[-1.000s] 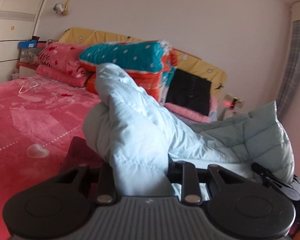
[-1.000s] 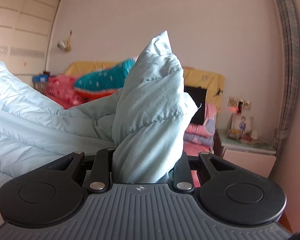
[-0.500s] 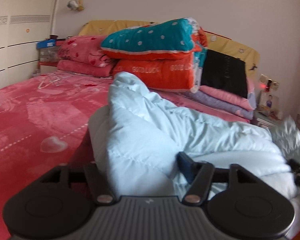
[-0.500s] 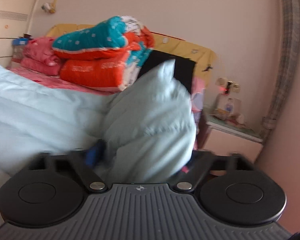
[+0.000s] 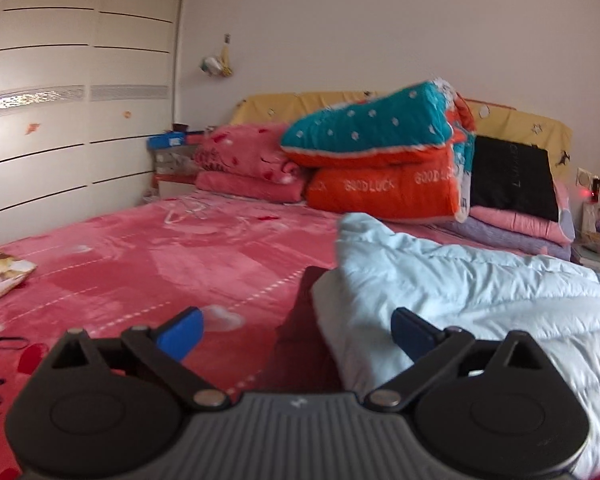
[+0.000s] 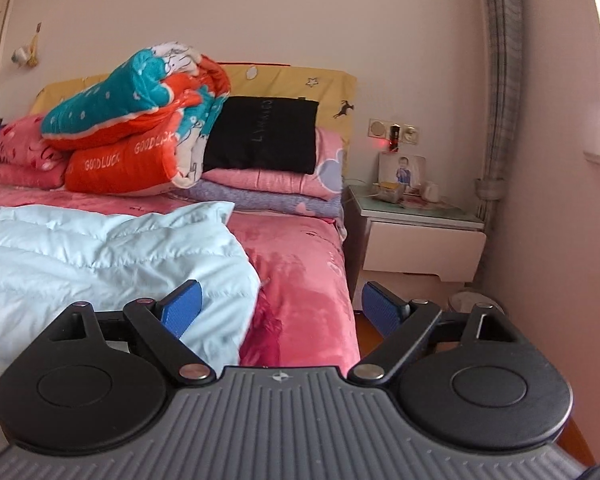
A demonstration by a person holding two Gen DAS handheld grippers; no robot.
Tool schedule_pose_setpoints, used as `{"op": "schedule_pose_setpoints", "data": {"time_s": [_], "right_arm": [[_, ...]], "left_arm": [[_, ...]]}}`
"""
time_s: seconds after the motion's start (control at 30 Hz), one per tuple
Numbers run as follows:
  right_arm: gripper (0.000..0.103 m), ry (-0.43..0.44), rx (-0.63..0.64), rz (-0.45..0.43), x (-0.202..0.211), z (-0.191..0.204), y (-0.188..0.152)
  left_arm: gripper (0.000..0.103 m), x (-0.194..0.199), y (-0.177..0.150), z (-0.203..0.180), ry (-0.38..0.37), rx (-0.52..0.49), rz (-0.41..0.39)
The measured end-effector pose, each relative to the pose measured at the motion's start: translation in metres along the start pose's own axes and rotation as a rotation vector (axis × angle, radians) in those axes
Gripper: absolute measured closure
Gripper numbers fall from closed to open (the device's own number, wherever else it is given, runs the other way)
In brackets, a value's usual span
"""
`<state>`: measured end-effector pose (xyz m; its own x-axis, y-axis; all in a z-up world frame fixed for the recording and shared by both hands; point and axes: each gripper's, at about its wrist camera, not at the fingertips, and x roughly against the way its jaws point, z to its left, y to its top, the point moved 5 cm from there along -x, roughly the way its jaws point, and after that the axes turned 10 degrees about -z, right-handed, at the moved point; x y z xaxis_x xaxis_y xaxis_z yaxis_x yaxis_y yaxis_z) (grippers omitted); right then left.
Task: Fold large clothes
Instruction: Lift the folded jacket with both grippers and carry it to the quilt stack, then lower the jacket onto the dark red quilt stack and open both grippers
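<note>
Left wrist view: the left gripper (image 5: 298,330) has just been opening; its jaws stand wide, pressing nothing, with the pale blue padded coat (image 5: 472,292) lying folded on the pink bed (image 5: 160,264) partly between them.

Right wrist view: the right gripper (image 6: 280,304) gapes wide and empty at the coat's (image 6: 100,256) edge. One fold looks laid; further folds and smoothing probably remain.

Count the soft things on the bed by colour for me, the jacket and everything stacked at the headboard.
Light blue: 1, the puffy jacket
Teal and orange: 1, the folded quilt
Pink: 2, the folded blanket and the pillow
Purple: 1, the pillow beneath
Black: 1, the cloth
Total: 6
</note>
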<state>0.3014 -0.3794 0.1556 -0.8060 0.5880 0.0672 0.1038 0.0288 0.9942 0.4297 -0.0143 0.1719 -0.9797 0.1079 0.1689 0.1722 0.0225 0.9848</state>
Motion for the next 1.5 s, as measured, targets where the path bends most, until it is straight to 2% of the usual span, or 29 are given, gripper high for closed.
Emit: {"op": "schedule_pose_setpoints", "data": {"time_s": [0.07,0.13,0.23,0.4,0.63,0.77,0.97,1.1,1.23,1.5], "right_arm": [[0.0,-0.013,0.0,-0.018,0.015,-0.007,-0.005],[0.0,-0.008,-0.022,-0.026,0.005,-0.008,-0.005],[0.0,-0.002,-0.035,-0.033,0.016,-0.013,-0.01],[0.0,0.025,-0.044,-0.022,0.06,-0.015,-0.026],[0.0,0.059,-0.088,0.05,0.134,-0.016,-0.055],[0.0,0.096,-0.104,0.101,0.185,-0.016,-0.067],[0.0,0.102,-0.116,0.167,0.265,-0.029,-0.084],[0.0,0.103,-0.126,0.157,0.319,-0.039,-0.084],[0.0,0.093,-0.143,0.146,0.36,-0.053,-0.073],[0.0,0.109,-0.156,0.108,0.429,-0.067,-0.042]], "left_arm": [[0.001,0.02,-0.004,0.005,0.016,0.014,-0.007],[0.001,0.04,-0.012,0.007,0.002,0.029,-0.004],[0.001,0.07,-0.027,0.006,-0.022,0.026,0.007],[0.001,0.122,-0.059,-0.003,-0.077,0.043,0.054],[0.001,0.201,-0.101,-0.009,-0.118,0.189,0.134],[0.001,0.251,-0.111,-0.018,-0.138,0.155,0.142],[0.001,0.32,-0.115,-0.024,-0.183,0.123,0.143],[0.001,0.361,-0.109,-0.026,-0.204,0.114,0.123],[0.001,0.397,-0.095,-0.021,-0.212,0.134,0.103],[0.001,0.452,-0.068,-0.009,-0.195,0.137,0.117]]}}
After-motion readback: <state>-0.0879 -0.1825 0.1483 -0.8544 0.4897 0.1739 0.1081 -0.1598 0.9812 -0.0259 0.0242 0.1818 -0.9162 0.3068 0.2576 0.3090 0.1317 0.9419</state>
